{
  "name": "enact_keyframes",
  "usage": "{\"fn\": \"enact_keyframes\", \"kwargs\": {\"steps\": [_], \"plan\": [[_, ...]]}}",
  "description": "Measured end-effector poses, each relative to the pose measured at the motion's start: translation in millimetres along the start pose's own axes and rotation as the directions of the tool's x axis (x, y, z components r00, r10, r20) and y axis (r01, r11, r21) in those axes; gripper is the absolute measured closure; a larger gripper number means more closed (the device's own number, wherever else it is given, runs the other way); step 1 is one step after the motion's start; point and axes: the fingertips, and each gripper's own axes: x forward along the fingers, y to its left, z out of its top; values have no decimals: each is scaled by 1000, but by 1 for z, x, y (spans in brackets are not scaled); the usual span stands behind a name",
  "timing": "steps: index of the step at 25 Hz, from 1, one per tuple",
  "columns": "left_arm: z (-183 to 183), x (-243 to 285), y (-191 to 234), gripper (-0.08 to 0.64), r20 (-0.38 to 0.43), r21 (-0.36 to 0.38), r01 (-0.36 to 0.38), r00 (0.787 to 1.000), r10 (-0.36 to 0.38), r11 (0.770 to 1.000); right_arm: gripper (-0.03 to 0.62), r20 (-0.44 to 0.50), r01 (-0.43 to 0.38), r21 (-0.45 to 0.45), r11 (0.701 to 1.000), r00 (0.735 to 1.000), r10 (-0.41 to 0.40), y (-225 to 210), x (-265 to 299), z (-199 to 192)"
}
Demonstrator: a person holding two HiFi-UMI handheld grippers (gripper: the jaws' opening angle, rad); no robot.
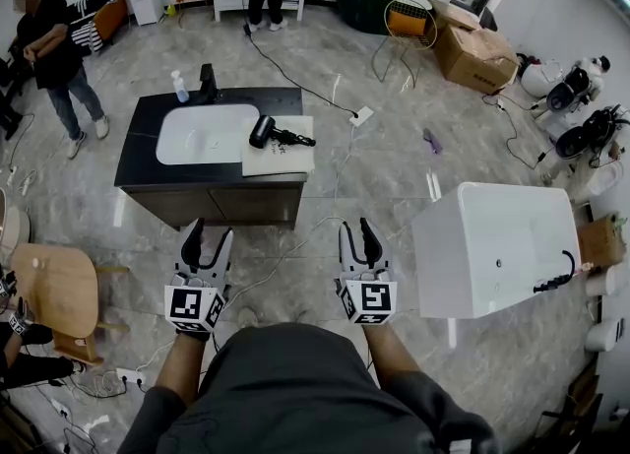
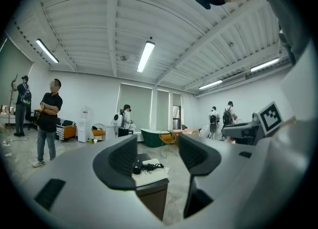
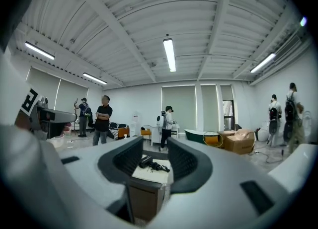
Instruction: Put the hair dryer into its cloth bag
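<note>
A black hair dryer (image 1: 271,133) lies on a flat cream cloth bag (image 1: 285,155) at the right end of a dark vanity counter (image 1: 138,137) across the floor from me. Both grippers are held level in front of the person's body, well short of the counter. My left gripper (image 1: 206,237) stands open and empty. My right gripper (image 1: 358,235) is also open and empty, its jaws set narrower. The left gripper view shows the hair dryer (image 2: 136,167) and bag (image 2: 155,173) far off between the jaws. In the right gripper view the hair dryer (image 3: 147,162) and bag (image 3: 151,172) look the same.
The counter holds a white sink (image 1: 202,134), a black faucet (image 1: 207,83) and a spray bottle (image 1: 179,86). A white tub (image 1: 492,245) stands at the right and a round wooden table (image 1: 54,285) at the left. Cables cross the floor (image 1: 325,216). A person (image 1: 54,58) stands far left.
</note>
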Motion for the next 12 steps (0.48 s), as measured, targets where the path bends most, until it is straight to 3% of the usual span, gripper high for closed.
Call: {"fn": "enact_keyframes", "kwargs": {"steps": [1, 4, 12], "plan": [[1, -1, 1, 254, 11, -9, 1, 1000, 0, 1000, 416, 12, 2, 4, 1000, 1000, -2, -2, -2, 1], [1, -4, 7, 204, 24, -16, -21, 999, 21, 1000, 284, 29, 13, -2, 1000, 999, -13, -4, -6, -1], [-4, 4, 11, 204, -1, -5, -35, 999, 35, 999, 275, 8, 17, -30, 999, 1000, -17, -1, 1, -9]]}}
